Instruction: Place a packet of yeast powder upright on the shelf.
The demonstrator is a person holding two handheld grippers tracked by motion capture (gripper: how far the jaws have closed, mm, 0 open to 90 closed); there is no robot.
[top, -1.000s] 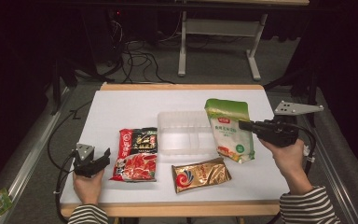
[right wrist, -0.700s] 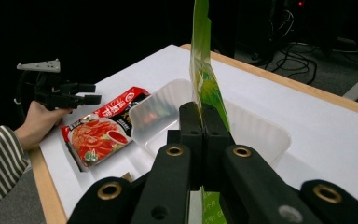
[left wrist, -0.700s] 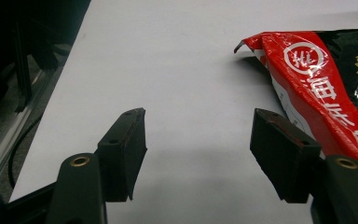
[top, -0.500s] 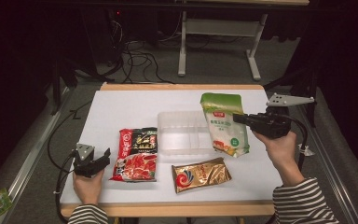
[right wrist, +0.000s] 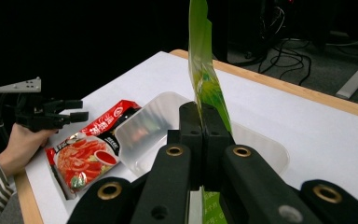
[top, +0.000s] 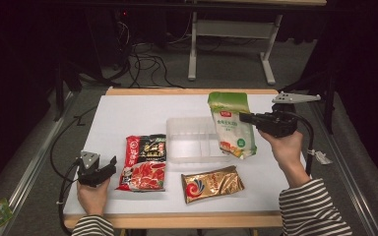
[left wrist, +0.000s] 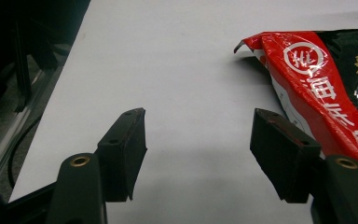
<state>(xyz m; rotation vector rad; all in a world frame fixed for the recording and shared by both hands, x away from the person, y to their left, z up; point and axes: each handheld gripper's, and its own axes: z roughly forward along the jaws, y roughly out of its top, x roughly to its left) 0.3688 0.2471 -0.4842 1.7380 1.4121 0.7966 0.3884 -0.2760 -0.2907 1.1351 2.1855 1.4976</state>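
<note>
Above the clear tray [top: 197, 140], at 3 o'clock side: green bag [top: 230, 125] hangs upright, pinched in shut right tool [top: 243, 118]. Left tool [top: 109, 164] idle, jaws wide, on worktop [top: 138, 110].

Left gripper [left wrist: 198, 140], seen along its own two black fingers [left wrist: 123, 151], which stand wide apart with bare white surface [left wrist: 168, 70] between them. The right-hand finger sits just beside the edge of a red and black snack packet [left wrist: 321, 79] printed with white characters, lying flat at right. Dark floor borders the surface at left.
</note>
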